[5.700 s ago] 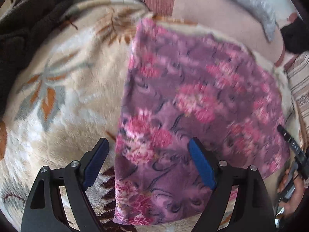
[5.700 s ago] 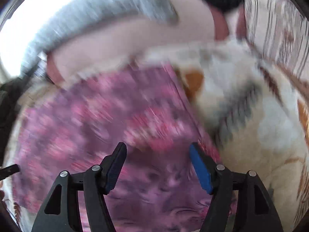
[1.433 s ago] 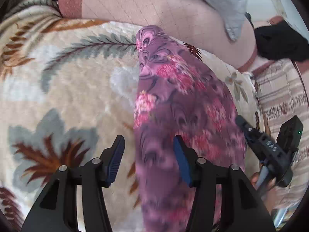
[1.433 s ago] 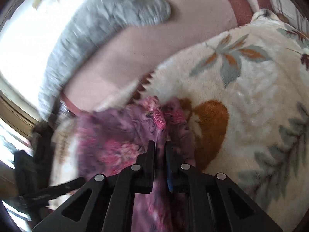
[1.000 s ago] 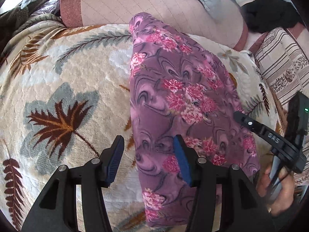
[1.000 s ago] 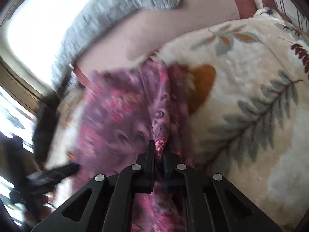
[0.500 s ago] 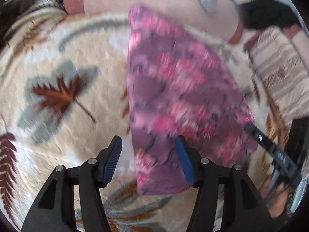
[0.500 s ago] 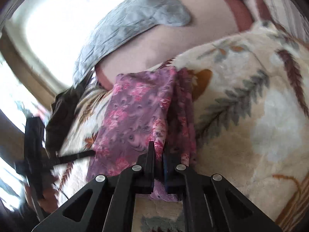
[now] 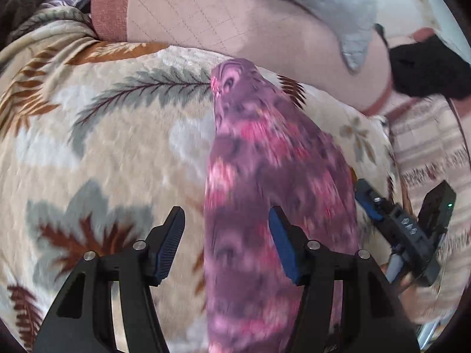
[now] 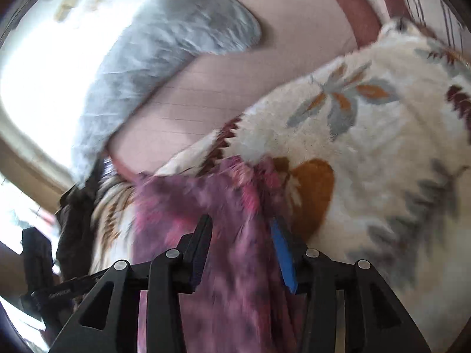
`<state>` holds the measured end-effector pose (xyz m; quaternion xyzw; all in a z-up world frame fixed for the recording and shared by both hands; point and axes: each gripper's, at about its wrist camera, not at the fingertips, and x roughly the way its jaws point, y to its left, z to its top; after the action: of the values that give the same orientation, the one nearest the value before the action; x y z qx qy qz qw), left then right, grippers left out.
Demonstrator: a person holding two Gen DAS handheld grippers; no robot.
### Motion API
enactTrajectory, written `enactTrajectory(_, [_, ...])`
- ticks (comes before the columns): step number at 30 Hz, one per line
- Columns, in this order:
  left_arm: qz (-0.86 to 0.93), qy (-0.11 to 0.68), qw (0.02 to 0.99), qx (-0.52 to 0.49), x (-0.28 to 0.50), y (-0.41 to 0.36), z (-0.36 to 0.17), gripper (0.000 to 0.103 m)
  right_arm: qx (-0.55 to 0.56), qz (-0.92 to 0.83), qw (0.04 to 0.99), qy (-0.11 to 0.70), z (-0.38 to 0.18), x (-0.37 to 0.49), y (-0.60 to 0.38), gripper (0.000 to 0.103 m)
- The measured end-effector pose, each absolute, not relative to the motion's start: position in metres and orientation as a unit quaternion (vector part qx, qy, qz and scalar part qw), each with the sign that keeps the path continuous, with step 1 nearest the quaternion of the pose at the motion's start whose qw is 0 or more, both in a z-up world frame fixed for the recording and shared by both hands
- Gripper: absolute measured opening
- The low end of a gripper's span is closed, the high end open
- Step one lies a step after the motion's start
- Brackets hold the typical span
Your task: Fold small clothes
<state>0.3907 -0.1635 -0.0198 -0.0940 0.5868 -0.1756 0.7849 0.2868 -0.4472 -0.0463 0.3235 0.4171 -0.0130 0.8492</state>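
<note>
Half a second ago our right gripper (image 10: 243,245) was pinched tight on the near edge of the purple floral cloth (image 9: 273,182); since then its jaws have just been opening, and we now see them spread with the fabric lying loose between them, neither pad pressing on it. Both views have shifted sideways over the bed since that earlier moment, and both are smeared by motion.

We see the cloth folded into a long narrow strip on the cream leaf-patterned blanket (image 9: 103,153). Its far tip points toward the pink quilted pillow (image 9: 223,23) at the head of the bed, and the near end runs out of the bottom of both views. In the right wrist view a second layer of the cloth shows along its right side, next to an orange leaf in the blanket.

Our left gripper (image 9: 226,235) also stands spread. Its left finger is over bare blanket and its right finger over the cloth, so the strip's left edge falls between them; whether the pads touch the fabric we cannot tell. A grey quilted cover (image 10: 153,58) lies across the pillow. From the left wrist view the right gripper's black body sits just beside the strip's right edge.
</note>
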Motion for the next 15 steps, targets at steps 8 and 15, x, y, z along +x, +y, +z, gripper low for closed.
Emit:
enactTrajectory(8, [-0.152,0.6,0.778,-0.106,0.421,-0.172,-0.063,0.074,0.28,-0.022,0.85,0.445,-0.067,0.308,-0.447,0.005])
enactTrajectory(15, [-0.18,0.558,0.806,-0.083,0.376,-0.156,-0.026,0.073,0.265,0.072,0.896,0.349,-0.023,0.262,-0.431,0.015])
